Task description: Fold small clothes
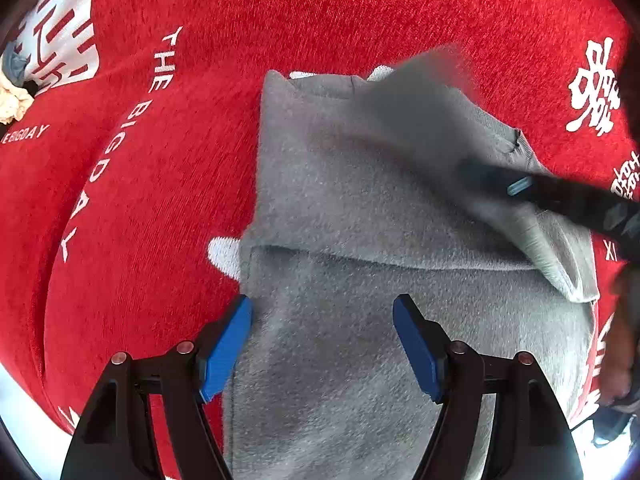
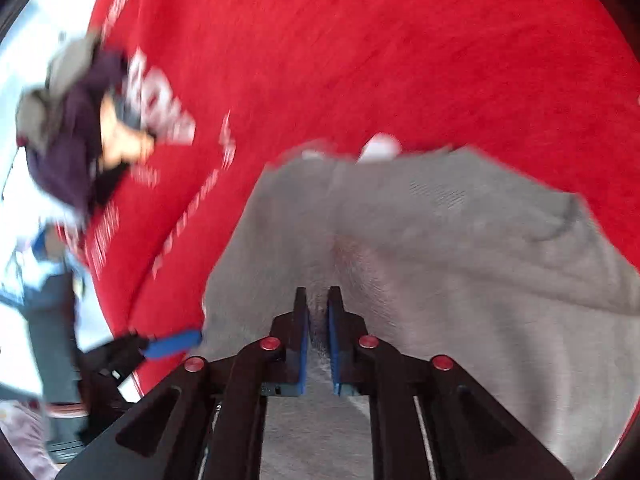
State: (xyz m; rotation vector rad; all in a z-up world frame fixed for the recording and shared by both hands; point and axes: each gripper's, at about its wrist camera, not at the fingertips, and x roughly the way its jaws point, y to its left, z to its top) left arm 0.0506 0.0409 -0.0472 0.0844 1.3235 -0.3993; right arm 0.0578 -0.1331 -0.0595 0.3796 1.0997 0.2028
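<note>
Right tongs (image 2: 318, 312) pinch grey garment (image 2: 440, 240); left tongs (image 1: 322, 344) agape

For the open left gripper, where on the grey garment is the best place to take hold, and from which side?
Probably the grey garment's straight left edge, beside the left gripper's left finger. Coming from the red cloth side, one finger could slide under that edge. The garment lies flat there with a clean hem, whereas the middle gives nothing to pinch, and the right gripper already holds a fold on the far side.

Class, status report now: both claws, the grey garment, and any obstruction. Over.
Left claw open above grey garment. Right claw nearly shut, pinching a garment fold. Garment partly folded on red cloth. No obstruction seen.
</note>
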